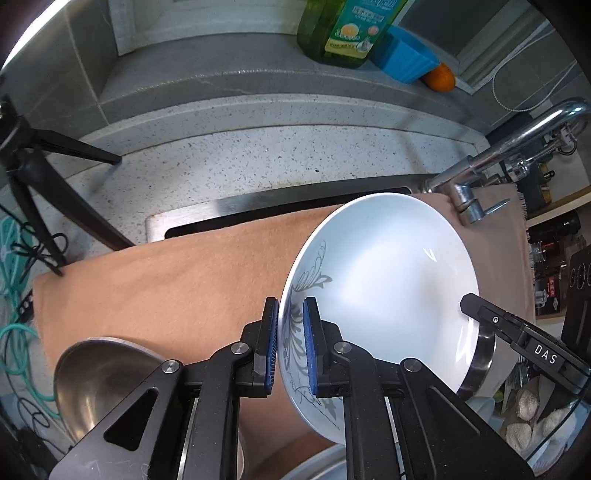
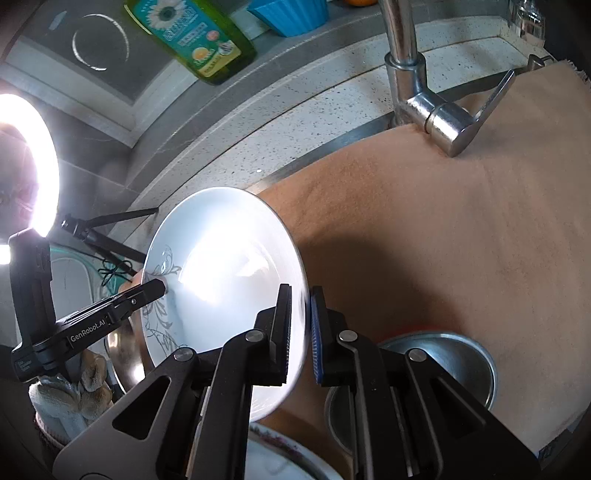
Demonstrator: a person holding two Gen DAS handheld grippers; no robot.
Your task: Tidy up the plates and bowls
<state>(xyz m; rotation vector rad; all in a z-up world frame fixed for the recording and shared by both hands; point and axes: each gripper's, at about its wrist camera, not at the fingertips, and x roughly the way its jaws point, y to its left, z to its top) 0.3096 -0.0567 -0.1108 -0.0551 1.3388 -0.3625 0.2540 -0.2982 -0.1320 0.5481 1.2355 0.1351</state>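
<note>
Plate: a white plate (image 1: 384, 273) with a grey leaf pattern on one side is held tilted above the tan cloth (image 1: 166, 280), gripped at two opposite edges.
Left gripper: the left gripper (image 1: 290, 347) has its jaws clenched on the plate's patterned rim, one blue pad on each face of the rim.
Right gripper: the right gripper (image 2: 301, 336) has its jaws clenched on the plain rim opposite; in the left wrist view its black fingertip (image 1: 476, 304) lies over the plate's far edge.
Cloth: it covers the sink area and reaches up to the base of the chrome faucet (image 2: 424, 107).
Steel bowls: one steel bowl (image 1: 107, 373) sits on the cloth just beside the left gripper; another steel bowl (image 2: 443, 362) sits near the right gripper, partly hidden by its arms.
Other dishes: a rim with a dark floral edge (image 2: 284, 452) shows below the held plate, mostly hidden.
Desk: the speckled desk (image 1: 236, 162) runs behind the sink, carrying a green detergent bottle (image 1: 343, 33), a blue cup (image 1: 406, 55) and an orange (image 1: 439, 77).
Tripod: black tripod legs (image 1: 40, 177) stand on the desk to the left.
</note>
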